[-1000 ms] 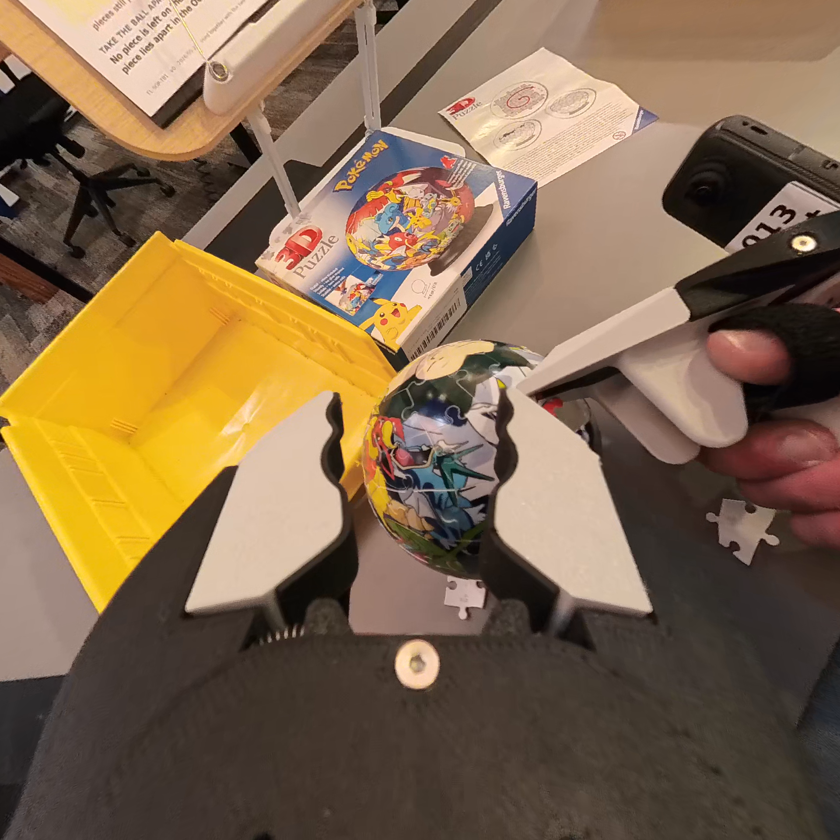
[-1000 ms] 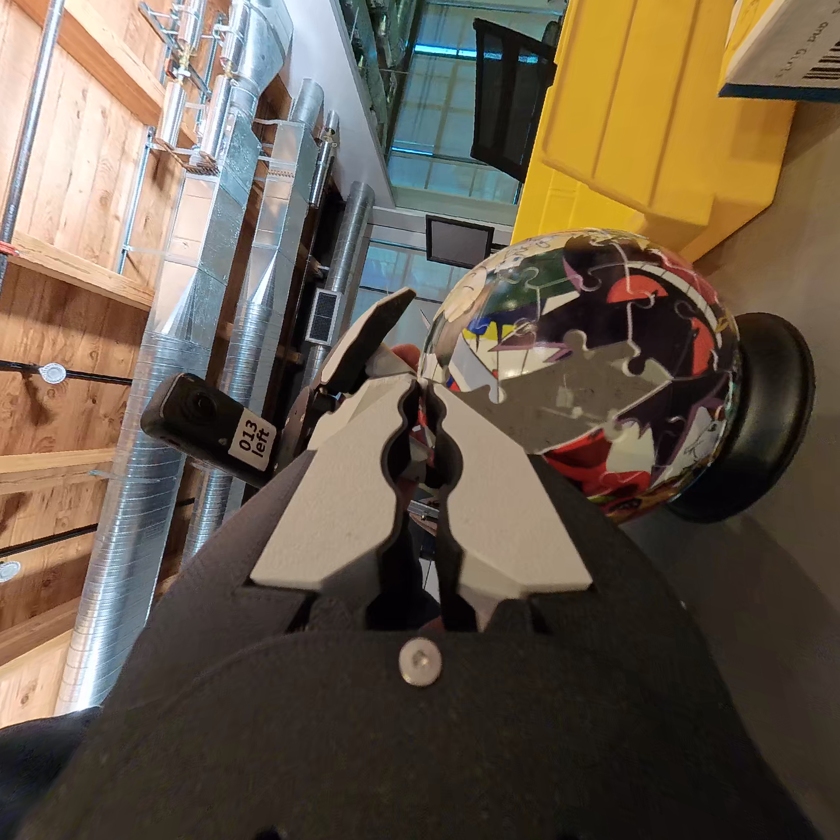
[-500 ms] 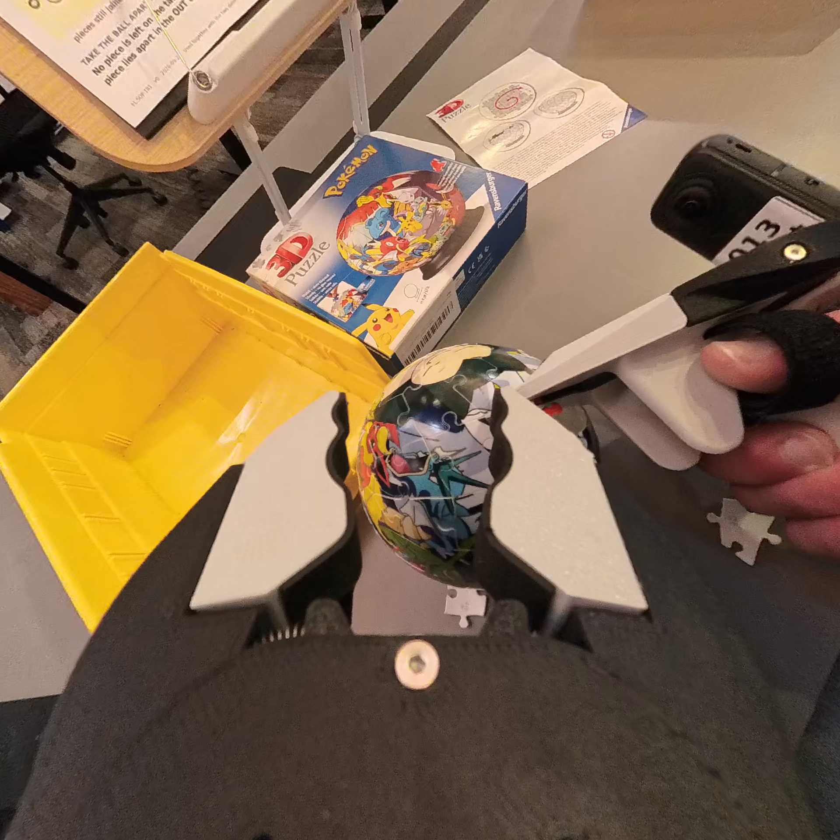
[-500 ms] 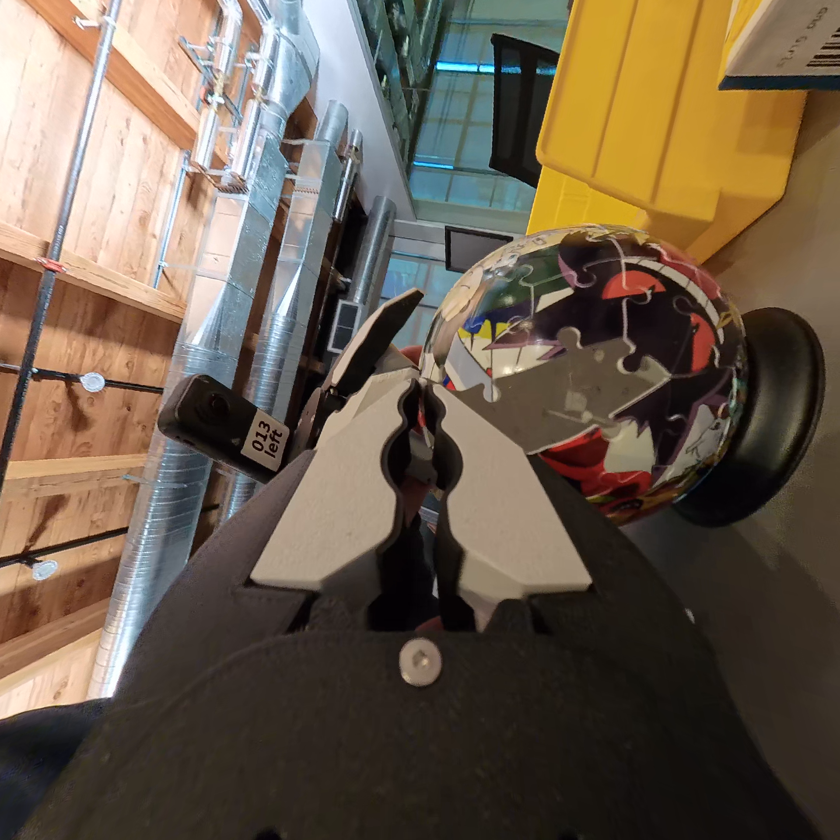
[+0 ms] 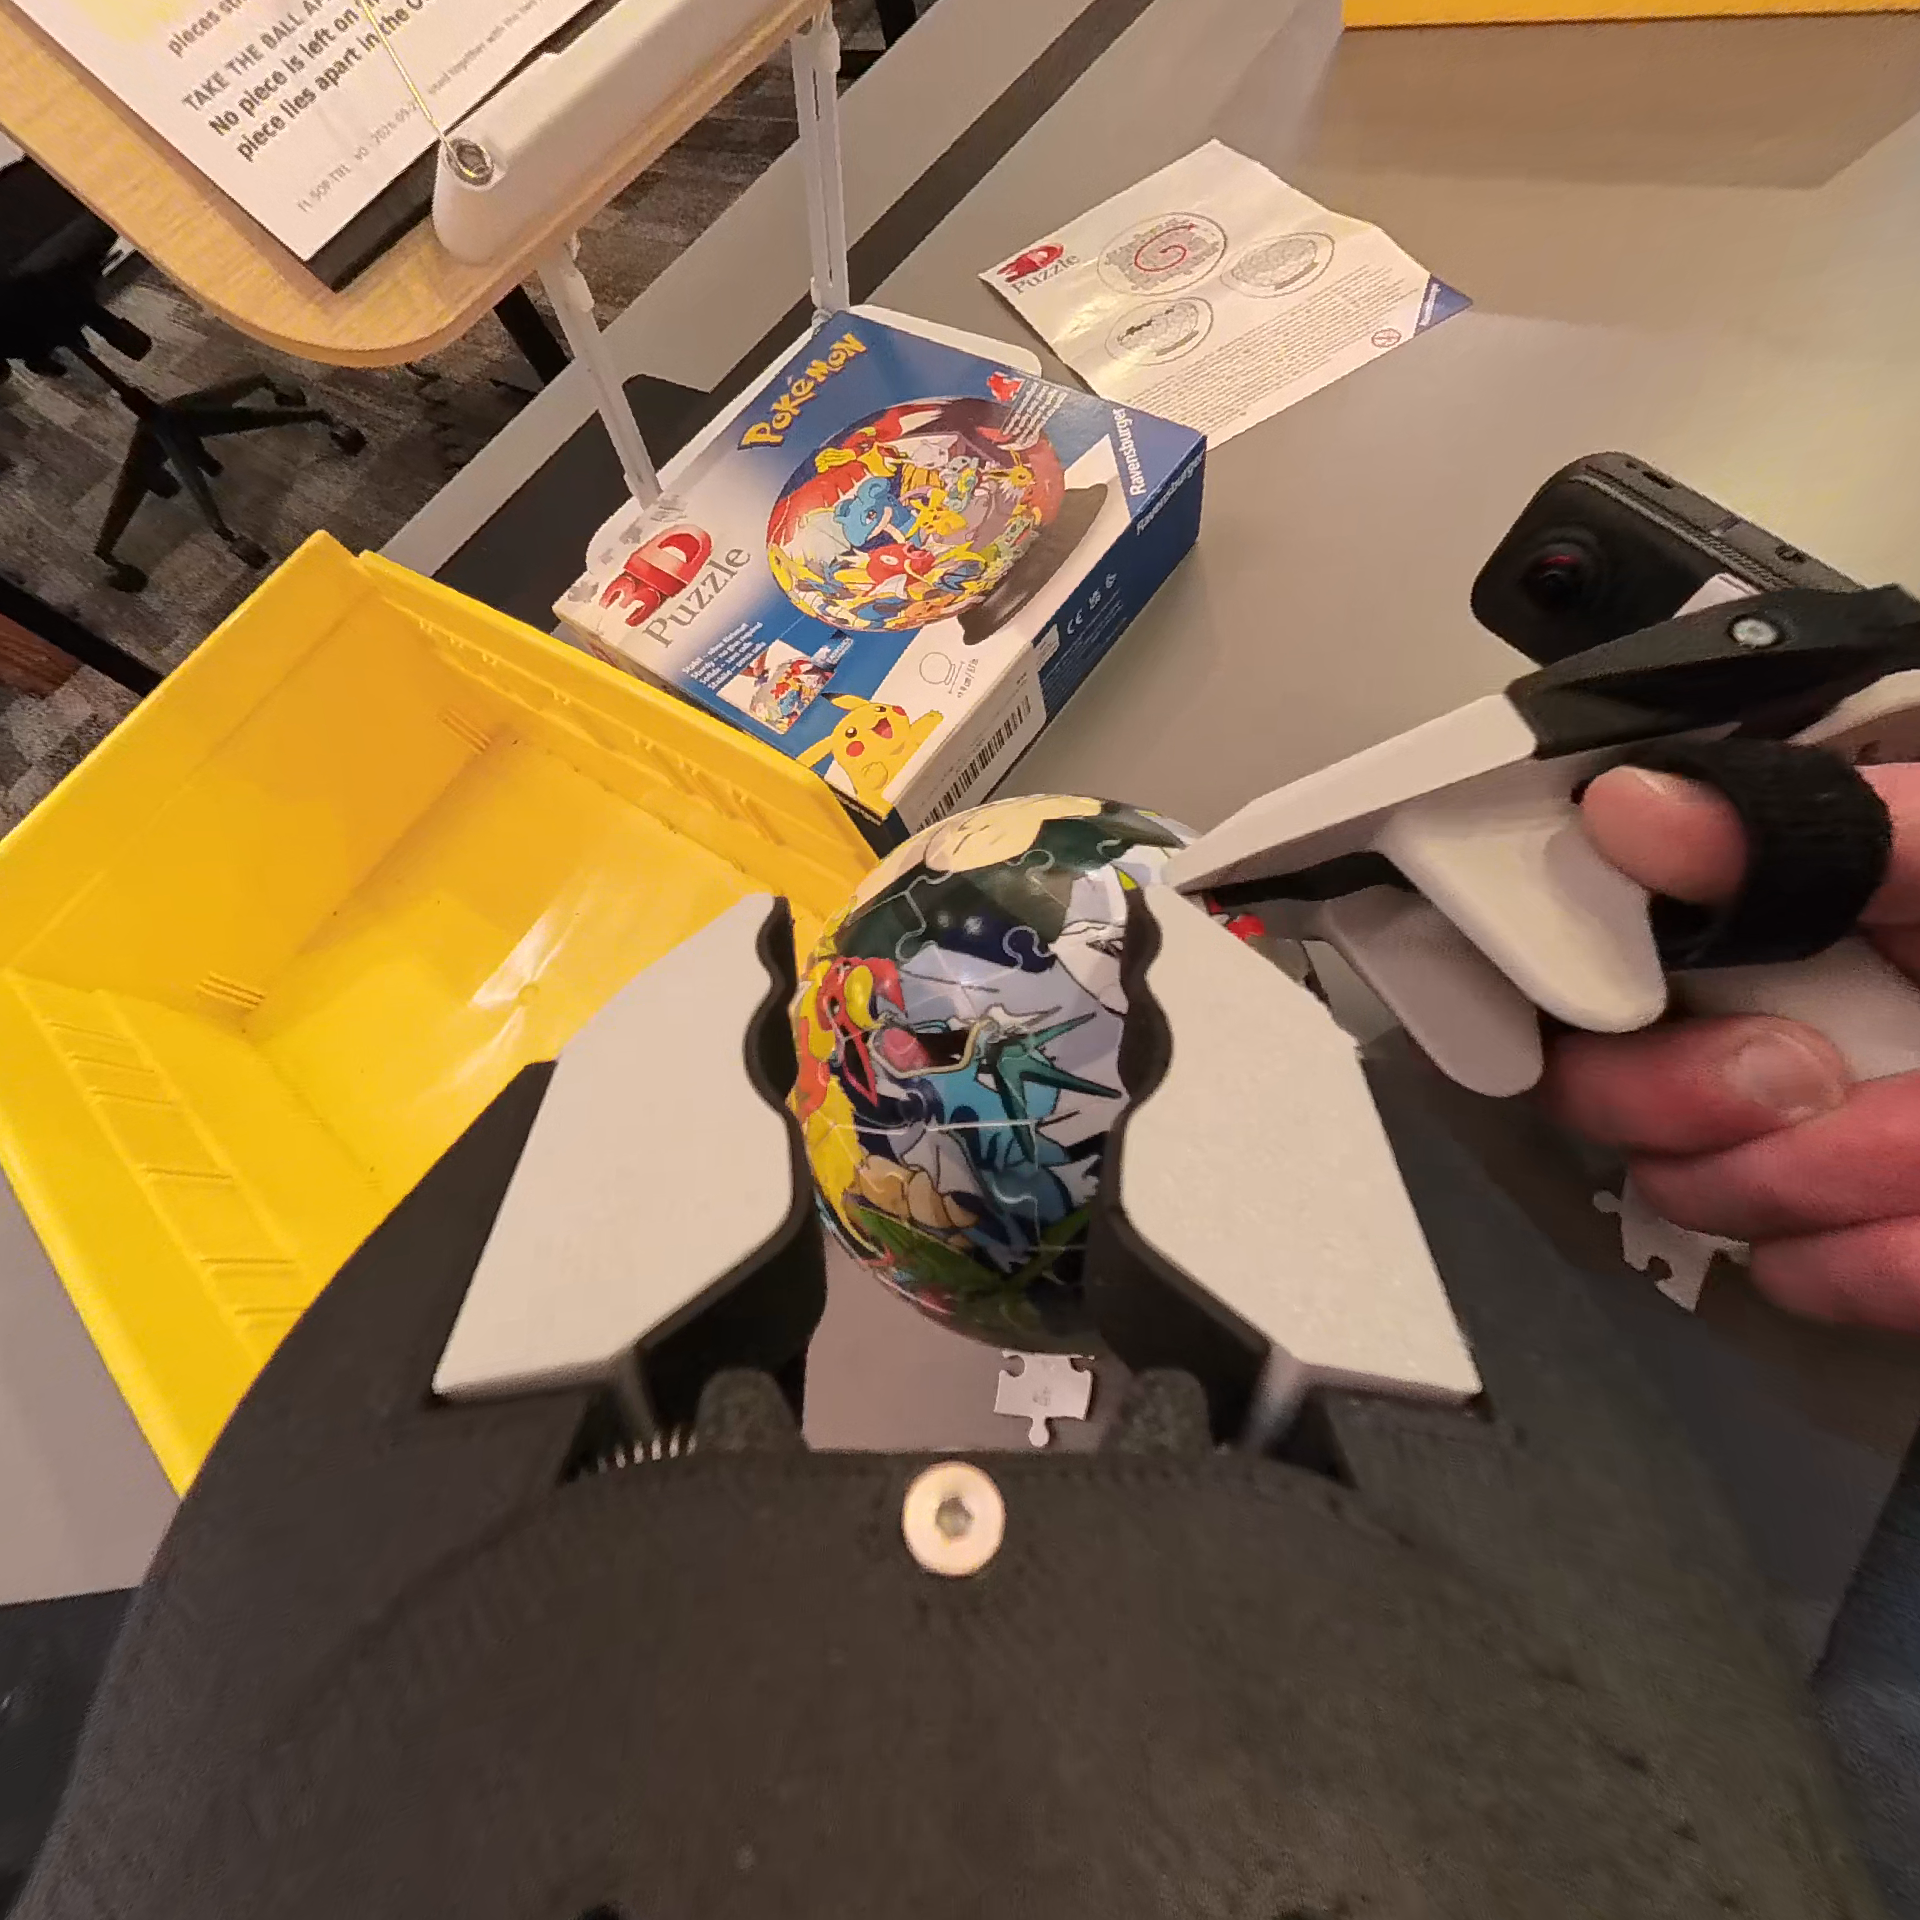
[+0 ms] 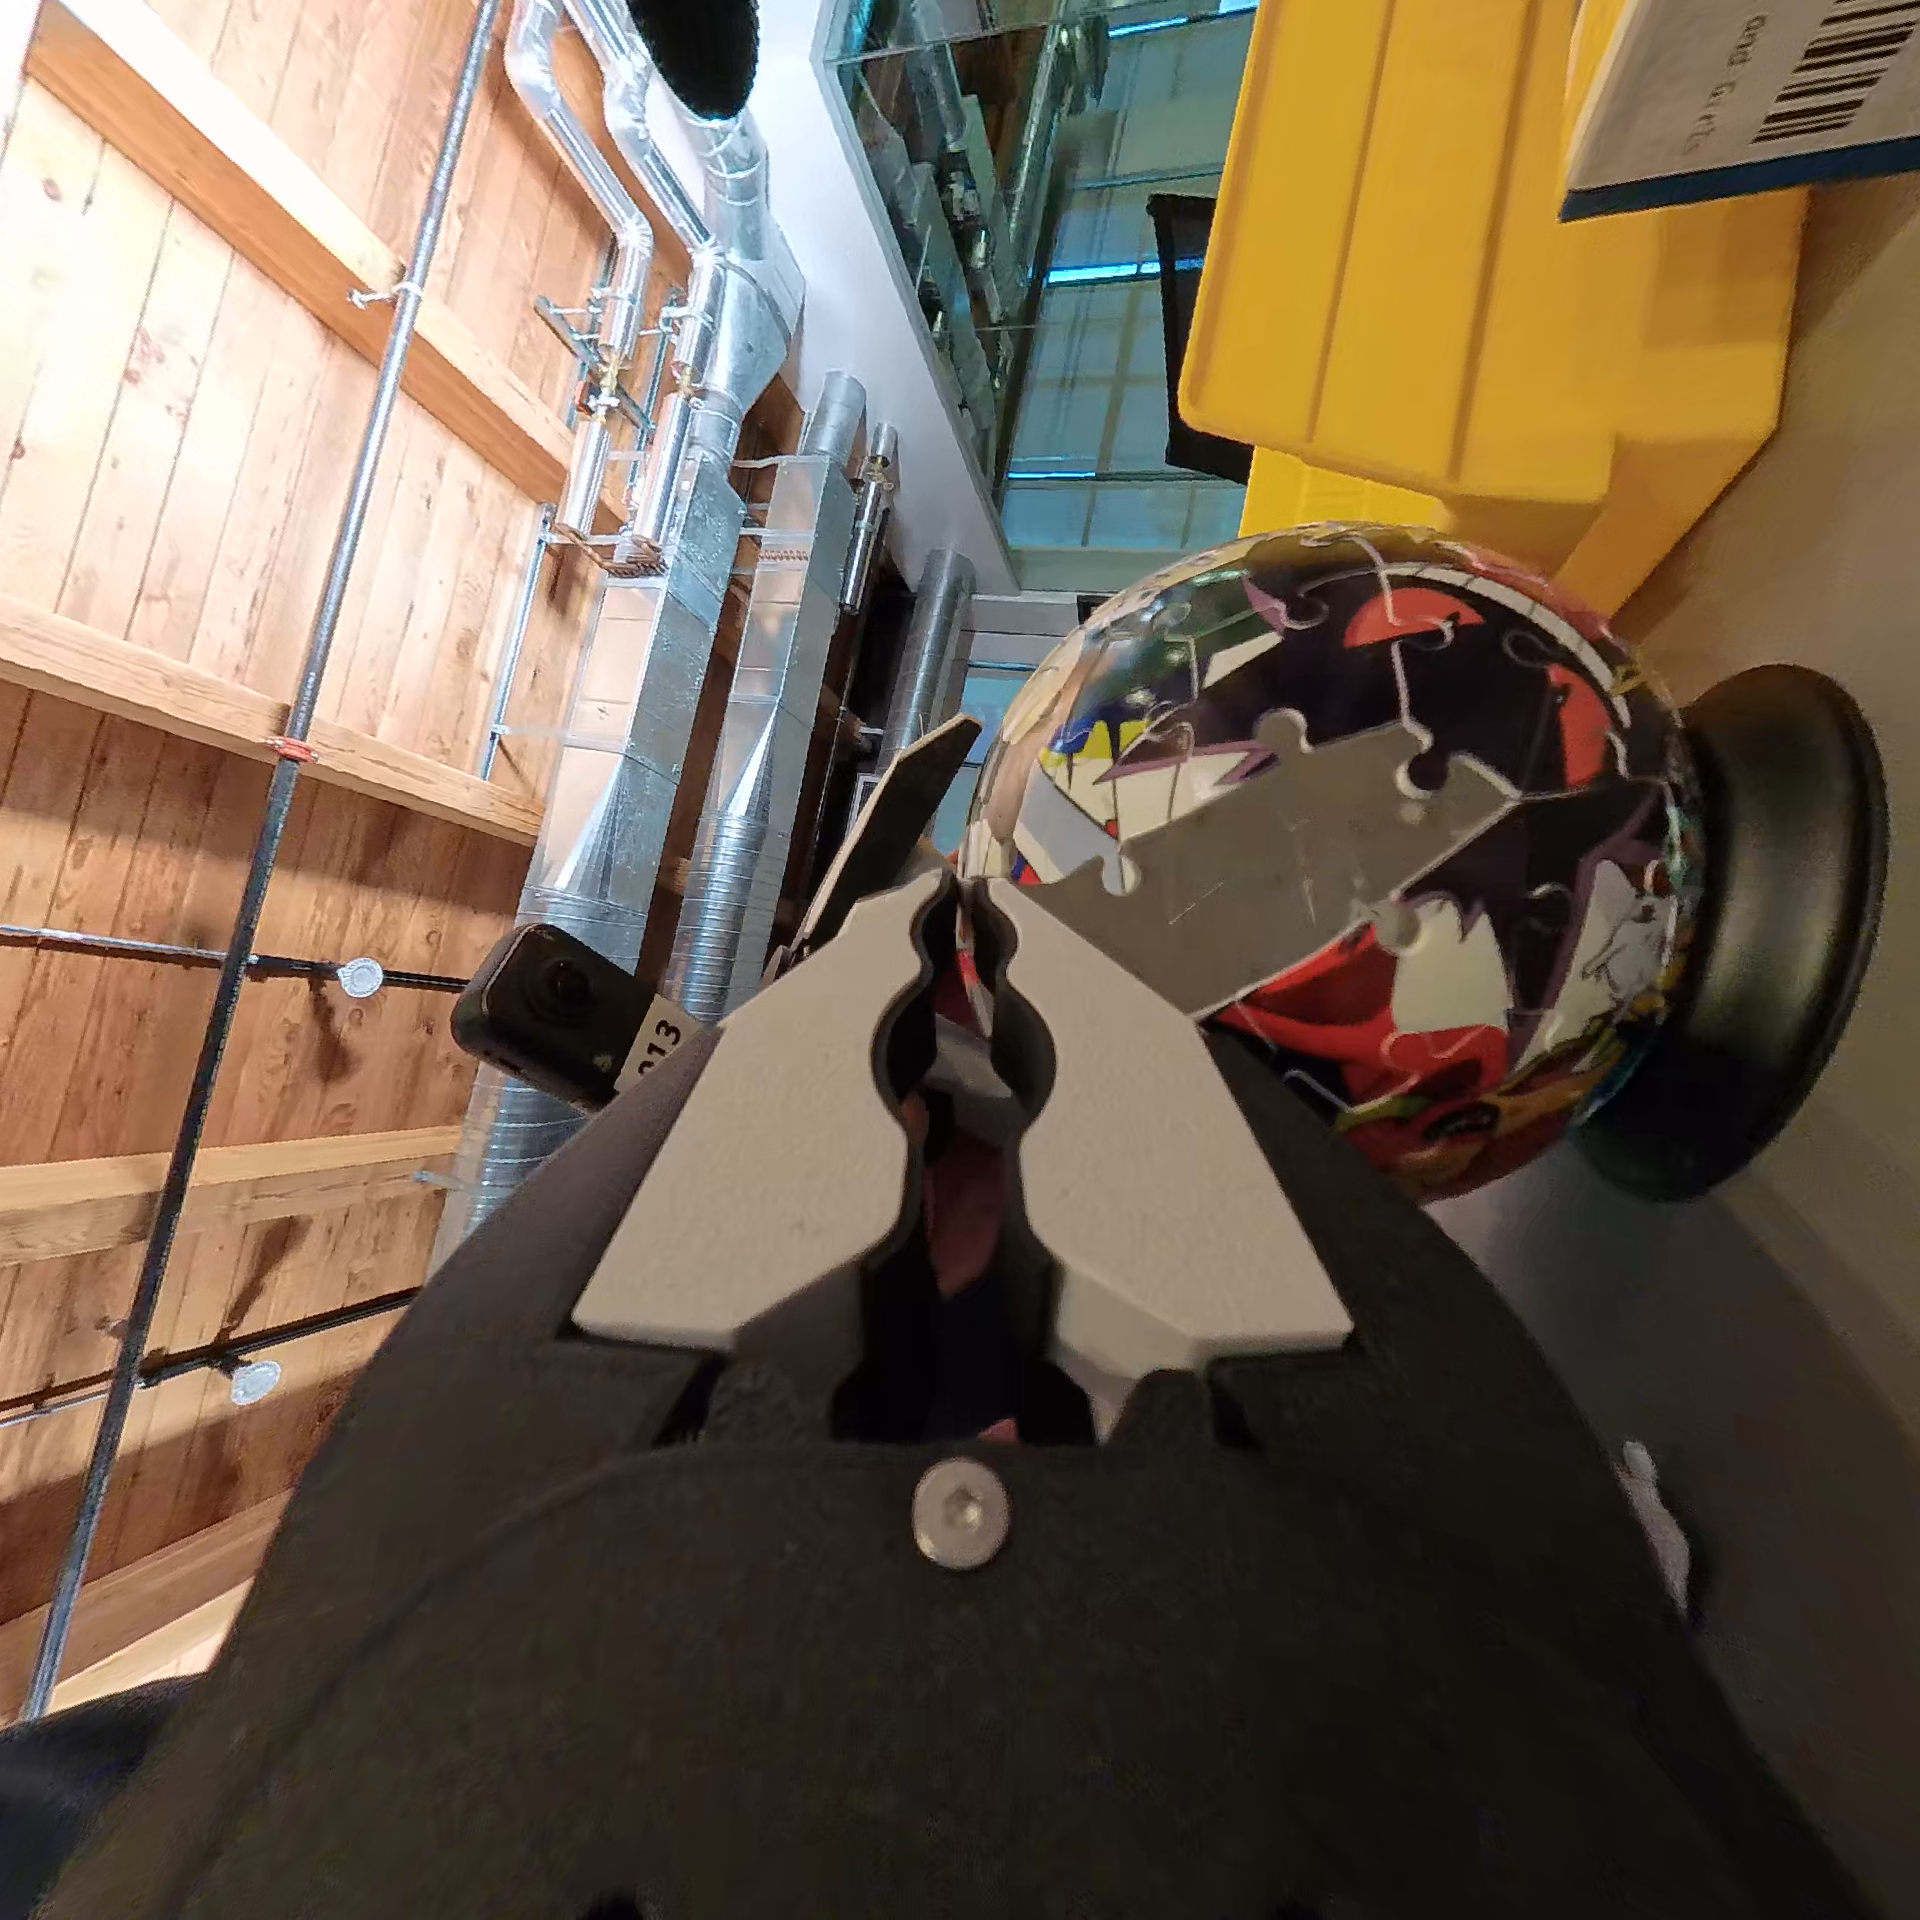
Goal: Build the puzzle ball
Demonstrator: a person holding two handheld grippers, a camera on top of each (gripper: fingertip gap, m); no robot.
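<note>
The colourful puzzle ball [image 5: 966,1049] sits on a black stand [image 6: 1787,914] on the grey table. A grey puzzle-shaped gap [image 6: 1299,831] shows in its side. My left gripper [image 5: 956,935] is open, its jaws straddling the near side of the ball; the right finger [image 5: 1247,1143] covers the ball's right edge. I cannot tell whether it touches. My right gripper [image 6: 961,894] is shut, tips against the ball beside the gap; it also shows in the left wrist view [image 5: 1195,883], held by a hand. I cannot tell if anything thin is pinched.
An open yellow bin [image 5: 260,935] lies left of the ball. The blue puzzle box [image 5: 904,561] and a paper leaflet [image 5: 1216,281] lie behind. Loose white pieces lie under the ball [image 5: 1039,1392] and by the hand [image 5: 1662,1257]. A wooden stand with a sheet [image 5: 312,156] overhangs at upper left.
My left gripper has shifted slightly, still around the ball with the same opening. My right gripper has turned a little while its shut tips stay at the ball's edge.
</note>
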